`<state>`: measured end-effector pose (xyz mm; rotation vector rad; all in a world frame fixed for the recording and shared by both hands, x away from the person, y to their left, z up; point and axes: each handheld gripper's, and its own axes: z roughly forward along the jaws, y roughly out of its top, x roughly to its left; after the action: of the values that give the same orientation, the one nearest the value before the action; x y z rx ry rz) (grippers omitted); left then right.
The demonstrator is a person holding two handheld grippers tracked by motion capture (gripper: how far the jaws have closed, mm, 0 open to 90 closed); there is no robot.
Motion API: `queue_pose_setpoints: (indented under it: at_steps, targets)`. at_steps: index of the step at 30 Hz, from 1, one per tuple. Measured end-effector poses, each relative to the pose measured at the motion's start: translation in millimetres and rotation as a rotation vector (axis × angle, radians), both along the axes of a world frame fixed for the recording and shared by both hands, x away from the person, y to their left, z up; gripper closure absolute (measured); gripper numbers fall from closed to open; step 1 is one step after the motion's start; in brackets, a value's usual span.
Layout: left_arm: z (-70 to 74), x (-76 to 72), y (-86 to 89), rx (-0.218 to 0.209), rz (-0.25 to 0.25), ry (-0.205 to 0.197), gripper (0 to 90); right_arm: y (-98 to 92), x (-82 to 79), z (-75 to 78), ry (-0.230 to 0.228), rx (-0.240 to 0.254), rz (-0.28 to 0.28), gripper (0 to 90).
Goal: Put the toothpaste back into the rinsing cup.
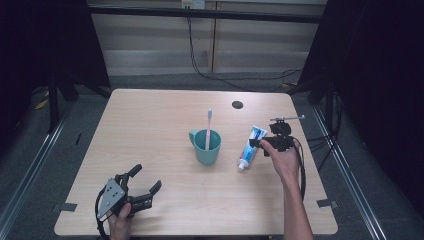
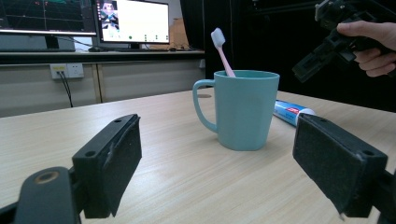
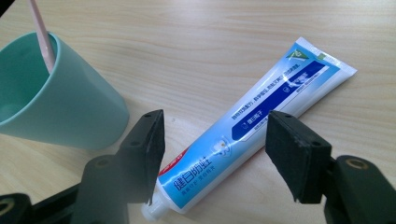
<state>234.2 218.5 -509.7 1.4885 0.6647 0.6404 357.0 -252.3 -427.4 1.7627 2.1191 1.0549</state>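
Observation:
A teal cup (image 1: 205, 146) with a handle stands upright near the middle of the wooden table (image 1: 150, 115), and a pink toothbrush (image 1: 208, 127) leans inside it, head up. Just right of the cup lies a blue and white toothpaste tube (image 1: 251, 146), cap toward the person. My right gripper (image 1: 256, 143) hovers over the tube. In the right gripper view its jaws (image 3: 215, 144) stand open on either side of the tube (image 3: 252, 126) without touching it, with the cup (image 3: 56, 102) to the left. My left gripper (image 1: 146, 178) rests open at the table's front left, pointing at the cup (image 2: 245, 109).
A small black round hole (image 1: 237, 104) sits in the tabletop behind the cup. Cables (image 1: 200, 60) run across the floor beyond the far edge. Monitors (image 2: 133, 21) stand on a bench behind the table. Dark curtains flank both sides.

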Motion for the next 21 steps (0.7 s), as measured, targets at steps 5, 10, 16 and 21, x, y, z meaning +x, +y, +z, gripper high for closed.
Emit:
queue_pose_setpoints:
  at_steps: [5,10,16,21]
  targets:
    - [0.0,0.0,0.1,0.000,0.000,-0.001,15.5,-1.4,7.9,-0.3,0.034,-0.001,-0.006,36.0]
    - [0.1,0.2,0.3,0.003,0.000,-0.003,15.5,0.0,18.1,-9.9,0.114,-0.035,-0.014,35.6]
    - [0.1,0.2,0.3,0.003,-0.003,-0.002,15.6,0.5,30.6,-17.2,0.179,-0.039,-0.029,37.9]
    - [0.1,0.1,0.7,0.005,-0.008,-0.003,15.6,7.6,38.1,-25.0,0.222,-0.054,-0.045,37.5]
